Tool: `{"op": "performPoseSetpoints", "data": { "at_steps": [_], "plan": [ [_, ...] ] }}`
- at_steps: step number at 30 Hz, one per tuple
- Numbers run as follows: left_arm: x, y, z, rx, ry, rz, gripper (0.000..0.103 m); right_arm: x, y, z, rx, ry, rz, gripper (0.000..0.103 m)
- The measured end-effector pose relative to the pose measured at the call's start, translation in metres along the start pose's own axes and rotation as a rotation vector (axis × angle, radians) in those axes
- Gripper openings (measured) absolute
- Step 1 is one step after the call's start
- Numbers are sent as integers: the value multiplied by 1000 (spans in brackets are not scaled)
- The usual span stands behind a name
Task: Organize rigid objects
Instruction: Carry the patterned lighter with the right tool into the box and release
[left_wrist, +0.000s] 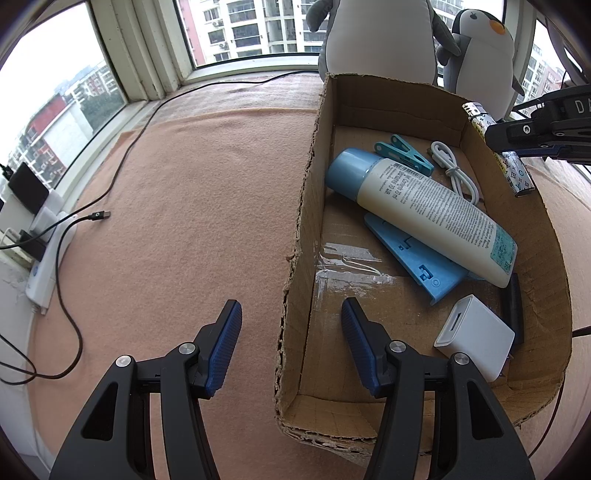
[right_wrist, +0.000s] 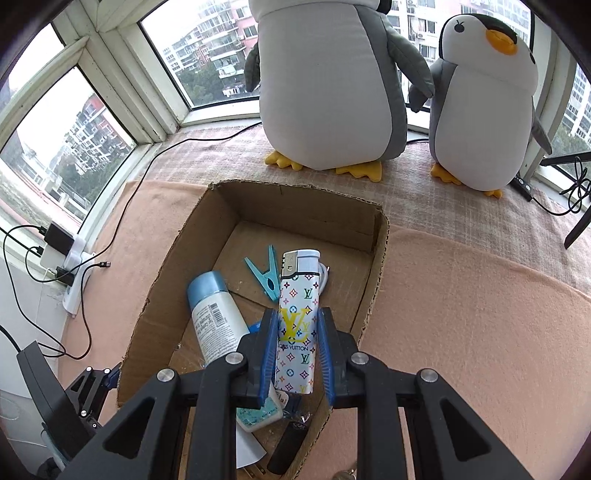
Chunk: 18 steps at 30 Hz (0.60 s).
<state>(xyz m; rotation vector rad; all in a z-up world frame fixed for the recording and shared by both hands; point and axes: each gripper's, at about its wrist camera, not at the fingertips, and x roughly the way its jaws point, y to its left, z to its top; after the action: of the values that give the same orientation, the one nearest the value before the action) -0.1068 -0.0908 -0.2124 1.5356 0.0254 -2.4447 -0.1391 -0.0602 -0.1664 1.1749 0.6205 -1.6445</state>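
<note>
— Windows ring a peach blanket; where's the lighter?
— Clamped between the right gripper pads, above the cardboard box.
— And the left gripper?
— Spread wide, holding nothing, straddling the box's near wall. Inside lie a tube, clothespin, white cable and charger.

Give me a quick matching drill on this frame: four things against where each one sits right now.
Things:
1. lighter
2. tube
3. white charger
4. left gripper

Places:
A. straddling the box's wall, open
B. lying across the blue plate
C. held in the right gripper
D. box's near corner

Pairs: 1-C, 2-B, 3-D, 4-A
</note>
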Motion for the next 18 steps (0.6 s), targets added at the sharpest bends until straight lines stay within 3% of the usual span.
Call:
{"op": "performPoseSetpoints", "data": {
  "at_steps": [6,10,18],
  "plan": [
    [0,0,0,-1,0,0,57,0,0,0,-4,-1,9,22],
    [0,0,0,-4,1,0,57,-5,1,-1,-16,-18,-1,36],
    [0,1,0,-5,1,0,57,-27,0,-6,-8,-49,2,37]
  ]
}}
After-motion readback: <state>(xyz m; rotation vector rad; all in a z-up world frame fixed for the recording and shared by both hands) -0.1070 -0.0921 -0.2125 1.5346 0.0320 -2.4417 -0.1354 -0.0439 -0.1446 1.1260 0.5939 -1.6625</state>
